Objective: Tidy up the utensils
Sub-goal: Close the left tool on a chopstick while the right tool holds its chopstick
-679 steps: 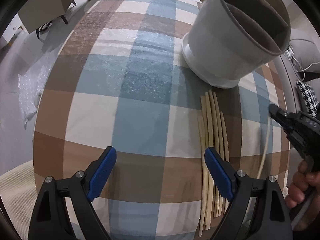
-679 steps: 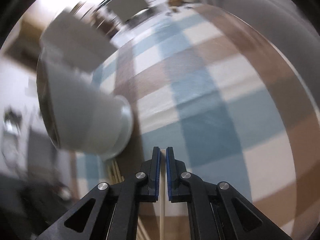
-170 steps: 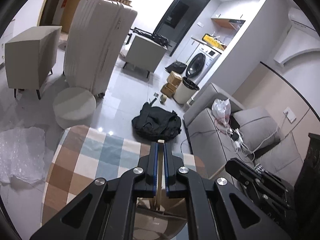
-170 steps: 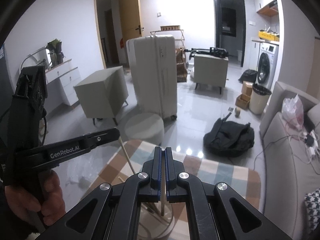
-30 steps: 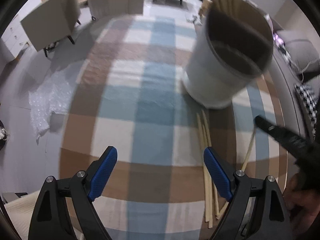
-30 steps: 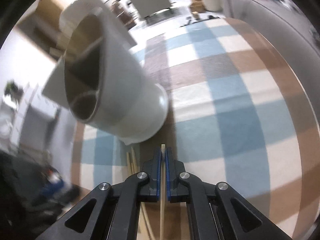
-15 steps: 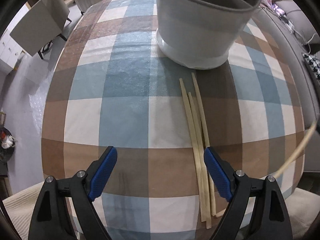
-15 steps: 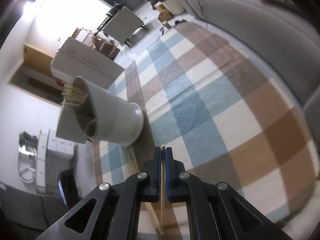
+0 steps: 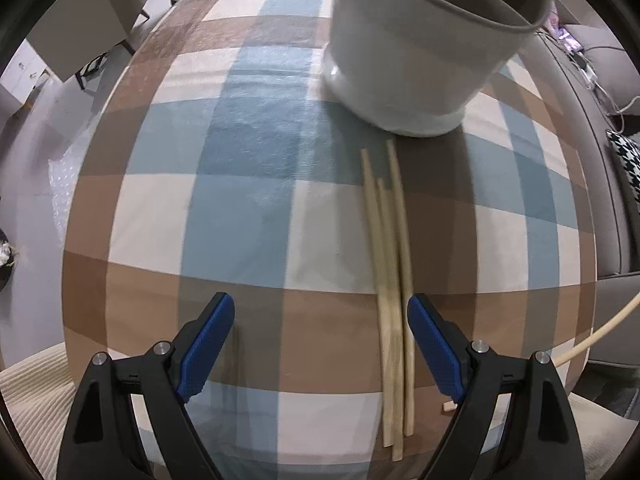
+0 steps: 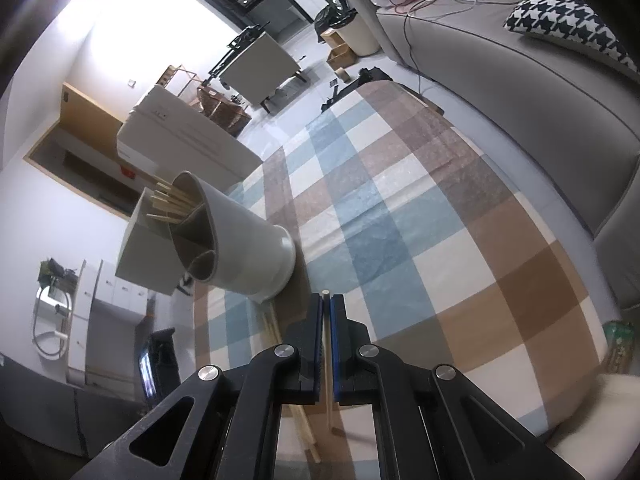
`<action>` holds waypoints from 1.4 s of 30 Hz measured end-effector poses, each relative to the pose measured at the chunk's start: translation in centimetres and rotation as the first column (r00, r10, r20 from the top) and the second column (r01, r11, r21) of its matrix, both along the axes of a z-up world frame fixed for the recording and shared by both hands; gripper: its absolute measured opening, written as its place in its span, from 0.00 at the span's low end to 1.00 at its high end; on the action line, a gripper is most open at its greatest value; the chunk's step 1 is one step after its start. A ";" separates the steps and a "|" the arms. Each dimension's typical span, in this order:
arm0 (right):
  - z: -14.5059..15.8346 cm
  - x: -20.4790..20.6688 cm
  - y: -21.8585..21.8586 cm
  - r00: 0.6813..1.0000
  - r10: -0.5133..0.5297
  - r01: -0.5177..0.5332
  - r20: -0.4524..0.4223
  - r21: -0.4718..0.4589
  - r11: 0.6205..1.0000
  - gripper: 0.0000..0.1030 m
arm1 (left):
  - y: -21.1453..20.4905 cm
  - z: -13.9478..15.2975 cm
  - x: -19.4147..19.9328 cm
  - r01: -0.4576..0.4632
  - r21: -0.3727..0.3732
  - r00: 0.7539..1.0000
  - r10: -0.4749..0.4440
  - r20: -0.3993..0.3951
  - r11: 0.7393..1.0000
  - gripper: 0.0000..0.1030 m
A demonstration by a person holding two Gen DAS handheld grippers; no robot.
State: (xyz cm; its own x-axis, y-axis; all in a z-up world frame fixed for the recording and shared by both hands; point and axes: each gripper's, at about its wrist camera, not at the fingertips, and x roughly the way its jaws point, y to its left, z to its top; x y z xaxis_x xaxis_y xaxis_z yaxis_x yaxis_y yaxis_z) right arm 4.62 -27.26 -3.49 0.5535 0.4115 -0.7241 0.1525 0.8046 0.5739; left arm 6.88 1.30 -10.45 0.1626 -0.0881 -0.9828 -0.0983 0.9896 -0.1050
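Note:
Three pale wooden chopsticks [image 9: 390,280] lie side by side on the checked tablecloth, just below a grey utensil holder [image 9: 420,52]. My left gripper [image 9: 320,340] is open and empty, low over the cloth, with its right finger [image 9: 436,354] beside the chopsticks. My right gripper [image 10: 327,308] is shut on one chopstick [image 10: 327,344] and holds it above the table. That chopstick also shows at the right edge of the left wrist view [image 9: 600,334]. The holder [image 10: 224,240] has several chopsticks [image 10: 168,204] standing in one compartment.
The table [image 10: 440,240] is covered by a blue, brown and white checked cloth. A grey sofa [image 10: 540,64] with a houndstooth cushion [image 10: 568,16] runs along its right side. A chair [image 9: 88,28] stands off the table's far left.
My left gripper has moved closer to the three chopsticks on the cloth. My right gripper has risen and tilted up with its chopstick, and the holder now looks farther away.

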 end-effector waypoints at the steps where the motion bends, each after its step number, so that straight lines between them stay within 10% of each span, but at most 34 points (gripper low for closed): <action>1: 0.0 0.1 0.0 1.000 0.001 -0.001 0.001 -0.001 1.000 0.03 | -0.2 -0.1 0.0 0.003 0.005 1.000 -0.003 -0.004 1.000 0.83; 19: -0.6 1.2 0.6 1.000 0.016 -0.016 -0.001 -0.032 0.999 0.03 | -0.8 -3.4 4.1 0.000 0.106 1.000 0.002 -0.022 0.994 0.83; 24: -0.9 2.1 1.2 1.000 0.024 -0.024 -0.003 -0.043 0.999 0.03 | -0.4 -2.9 5.5 -0.017 0.091 1.000 0.014 0.026 0.996 0.66; 33: -1.2 3.7 2.6 0.998 0.060 -0.060 -0.003 -0.079 0.995 0.03 | -0.7 -2.7 7.3 0.023 0.073 0.994 -0.031 0.108 0.997 0.03; 42: -0.6 3.8 4.1 0.994 0.103 -0.097 0.034 -0.148 0.984 0.03 | 1.5 -0.8 5.8 0.000 -0.061 0.987 0.009 0.158 0.998 0.00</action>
State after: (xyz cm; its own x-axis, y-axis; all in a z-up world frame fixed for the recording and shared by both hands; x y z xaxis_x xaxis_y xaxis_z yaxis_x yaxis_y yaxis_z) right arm 8.47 -23.19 -4.09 0.5455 0.3583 -0.7577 0.0453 0.8901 0.4535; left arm 12.70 2.78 -11.26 0.3157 -0.1456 -0.9376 -0.0803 0.9805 -0.1793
